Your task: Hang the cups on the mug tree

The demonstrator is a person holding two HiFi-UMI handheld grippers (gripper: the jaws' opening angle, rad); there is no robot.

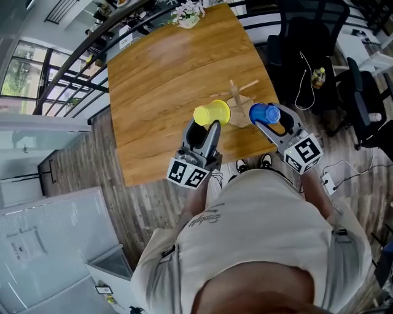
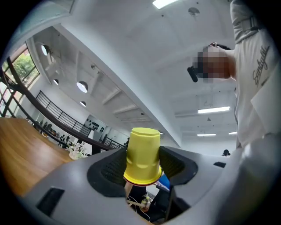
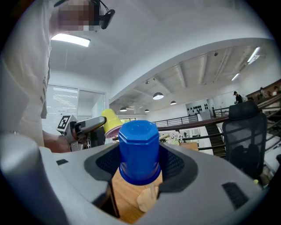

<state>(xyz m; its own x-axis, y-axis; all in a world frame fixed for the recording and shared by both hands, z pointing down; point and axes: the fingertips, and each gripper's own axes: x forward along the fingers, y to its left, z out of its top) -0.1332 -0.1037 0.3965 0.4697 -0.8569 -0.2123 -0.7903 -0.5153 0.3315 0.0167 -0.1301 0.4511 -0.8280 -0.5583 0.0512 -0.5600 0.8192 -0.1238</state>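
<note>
My left gripper (image 1: 210, 126) is shut on a yellow cup (image 1: 212, 113), held above the near edge of the wooden table (image 1: 159, 73). That yellow cup (image 2: 142, 156) stands bottom-up between the left jaws. My right gripper (image 1: 268, 122) is shut on a blue cup (image 1: 264, 113), just right of the wooden mug tree (image 1: 239, 98). The blue cup (image 3: 139, 151) also sits bottom-up in the right jaws, with the tree's base (image 3: 147, 200) showing below it. The yellow cup (image 3: 112, 121) and left gripper (image 3: 94, 124) appear beyond it. Both cups flank the tree's base.
A bunch of flowers (image 1: 187, 15) stands at the table's far edge. Black office chairs (image 1: 307, 37) and a cable are off to the right of the table. A railing (image 1: 92, 55) runs along the left. The person's feet (image 1: 252, 164) stand at the near table edge.
</note>
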